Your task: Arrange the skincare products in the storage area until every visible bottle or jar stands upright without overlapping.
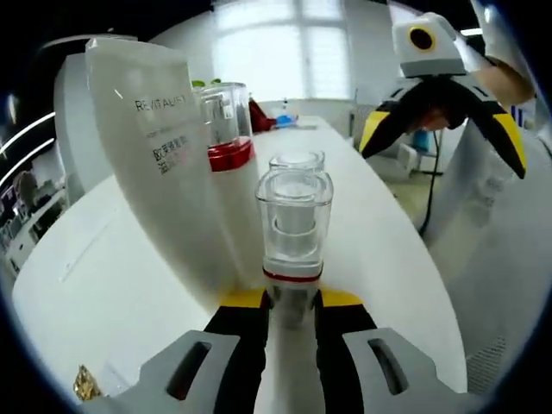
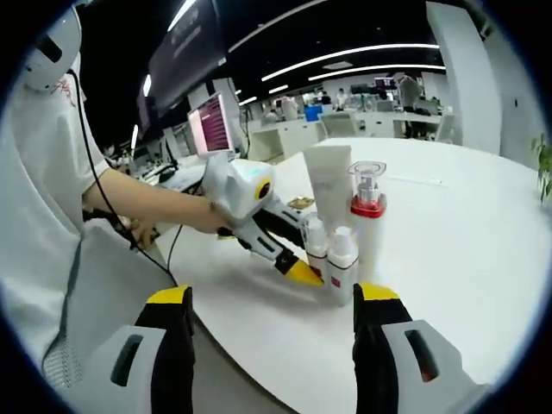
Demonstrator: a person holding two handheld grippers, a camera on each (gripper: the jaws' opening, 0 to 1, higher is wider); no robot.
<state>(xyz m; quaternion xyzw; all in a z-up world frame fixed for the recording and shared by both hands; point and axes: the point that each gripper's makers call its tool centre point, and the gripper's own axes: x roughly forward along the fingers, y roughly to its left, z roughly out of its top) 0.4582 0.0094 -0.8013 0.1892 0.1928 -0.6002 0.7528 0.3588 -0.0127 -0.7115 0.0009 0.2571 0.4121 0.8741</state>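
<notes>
On the table (image 2: 483, 224), ahead of the right jaws: 1 tube (image 2: 328, 185), 1 pump bottle (image 2: 367, 216), 2 small bottles (image 2: 342, 263). 4 products total.

Open-plan office: rows of desks and monitors (image 2: 211, 123) beyond the white table (image 2: 466, 224), ceiling strip lights above.

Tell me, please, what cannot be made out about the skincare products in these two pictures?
- Small bottle, left gripper view: its lower body is hidden between the left gripper jaws.
- Second small bottle, same view: only its clear cap shows behind the first.
- White tube, same view: the small print is too blurred to read.
- Red-collared pump bottle, right gripper view: its base is hidden behind the small bottles.
</notes>
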